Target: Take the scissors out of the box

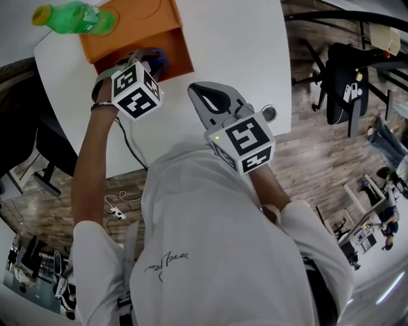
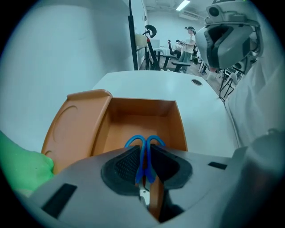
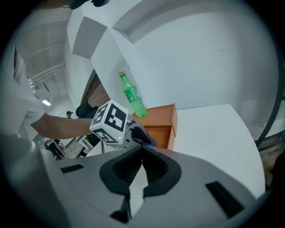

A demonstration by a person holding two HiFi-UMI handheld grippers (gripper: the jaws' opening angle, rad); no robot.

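Note:
An open orange box point(image 1: 137, 25) stands at the table's far left, and its inside point(image 2: 133, 120) shows bare in the left gripper view. My left gripper point(image 1: 150, 63) hangs over the box's near end, pointing steeply down. It is shut on blue-handled scissors point(image 2: 143, 141), whose handle loops stick out past the pads while the blades run back between them. The scissors' blue loop point(image 3: 150, 142) also shows in the right gripper view. My right gripper point(image 1: 199, 94) is shut and empty above the white table point(image 1: 229, 51), to the right of the box.
A green bottle point(image 1: 76, 18) lies against the box's far left side. A round cable port point(image 1: 268, 113) sits near the table's right edge. Black office chairs point(image 1: 347, 83) stand on the wooden floor to the right. A cable hangs off the near table edge.

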